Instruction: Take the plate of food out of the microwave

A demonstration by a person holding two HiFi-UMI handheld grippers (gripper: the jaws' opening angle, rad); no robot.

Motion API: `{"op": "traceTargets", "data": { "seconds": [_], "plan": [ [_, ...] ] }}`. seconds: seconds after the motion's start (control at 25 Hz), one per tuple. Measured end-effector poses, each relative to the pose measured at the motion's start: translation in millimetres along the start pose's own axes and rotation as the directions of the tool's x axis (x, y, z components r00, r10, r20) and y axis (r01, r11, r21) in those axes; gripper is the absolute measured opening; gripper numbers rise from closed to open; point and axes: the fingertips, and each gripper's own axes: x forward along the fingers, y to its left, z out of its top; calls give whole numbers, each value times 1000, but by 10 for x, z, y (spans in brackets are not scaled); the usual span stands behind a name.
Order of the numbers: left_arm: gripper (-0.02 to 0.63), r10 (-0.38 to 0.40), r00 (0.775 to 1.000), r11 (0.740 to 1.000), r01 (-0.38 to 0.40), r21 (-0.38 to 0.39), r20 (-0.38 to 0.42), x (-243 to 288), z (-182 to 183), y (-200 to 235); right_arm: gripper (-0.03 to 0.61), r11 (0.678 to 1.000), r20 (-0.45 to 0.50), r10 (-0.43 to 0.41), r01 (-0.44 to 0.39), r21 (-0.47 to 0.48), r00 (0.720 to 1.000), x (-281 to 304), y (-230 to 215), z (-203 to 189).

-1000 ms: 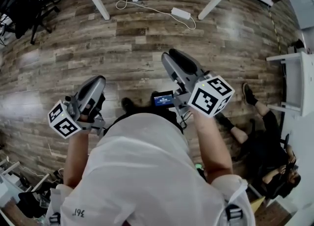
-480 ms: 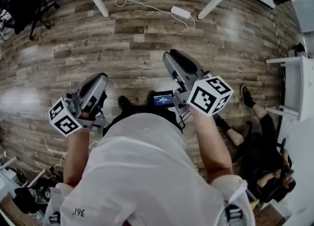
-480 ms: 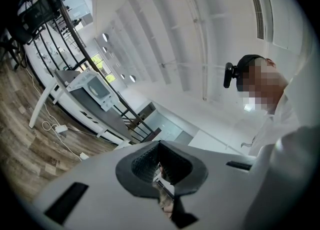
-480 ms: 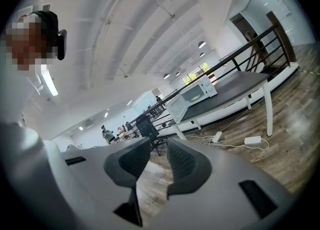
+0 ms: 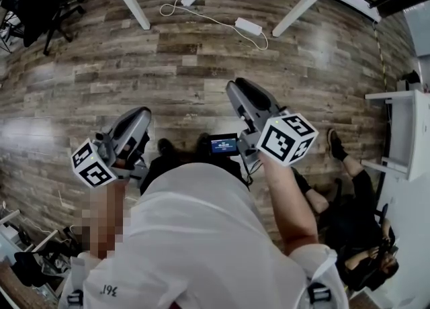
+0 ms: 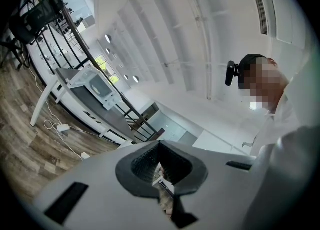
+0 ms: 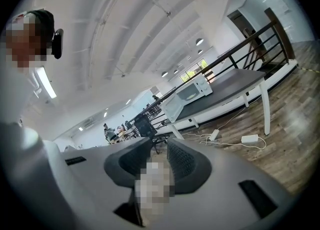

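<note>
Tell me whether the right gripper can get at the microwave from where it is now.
Probably not yet. The microwave sits far off on the dark table, across a stretch of wooden floor, well beyond the right gripper. Nothing seems to stand in between.

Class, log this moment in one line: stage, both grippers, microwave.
stage: microwave not yet reached | left gripper: shut, empty | right gripper: open, empty | microwave: far off, on table

Bare wooden floor (image 5: pixel 168 72) open ahead of left gripper (image 5: pixel 139 114) and right gripper (image 5: pixel 235 87); worktop legs (image 5: pixel 132 4) and power bricks (image 5: pixel 247 27) bound far edge; seated person (image 5: pixel 356 213), white shelf (image 5: pixel 410 119) crowd right.
</note>
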Motion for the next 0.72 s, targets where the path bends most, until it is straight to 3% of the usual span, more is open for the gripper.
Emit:
{"op": "traceTargets", "data": {
  "seconds": [0.4, 0.72],
  "plan": [
    [5, 35, 999, 999, -36, -23, -22, 153, -5, 162, 104, 999, -42, 7, -5, 33, 999, 162, -189, -9],
    [5, -7, 997, 999, 3, -54, -73, 435, 368, 832, 104, 998, -31, -41, 42, 48, 999, 782, -358, 104]
  ]
}}
